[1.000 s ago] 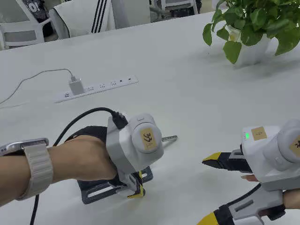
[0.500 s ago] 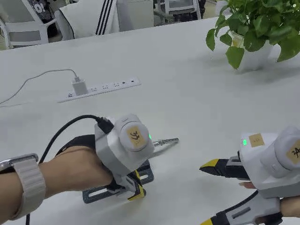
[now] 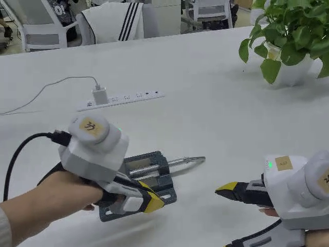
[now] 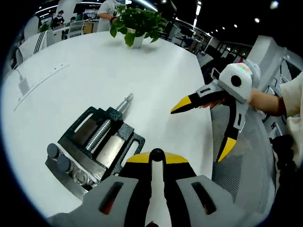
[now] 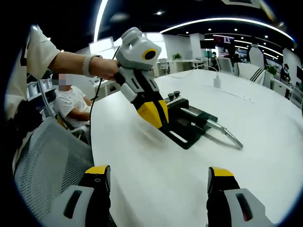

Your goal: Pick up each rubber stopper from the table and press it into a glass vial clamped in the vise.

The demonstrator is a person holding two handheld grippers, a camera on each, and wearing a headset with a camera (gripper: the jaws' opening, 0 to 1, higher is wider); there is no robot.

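Our left gripper (image 4: 156, 158) has its yellow-tipped jaws pressed together, with nothing that we can see between them, just beside the black vise (image 4: 97, 142) on the white table (image 3: 216, 103). At the vise's end opposite its screw handle stand two dark-capped vials (image 4: 52, 150) and one open glass vial (image 4: 80, 177). Our right gripper (image 5: 157, 172) is spread wide and empty, well apart from the vise
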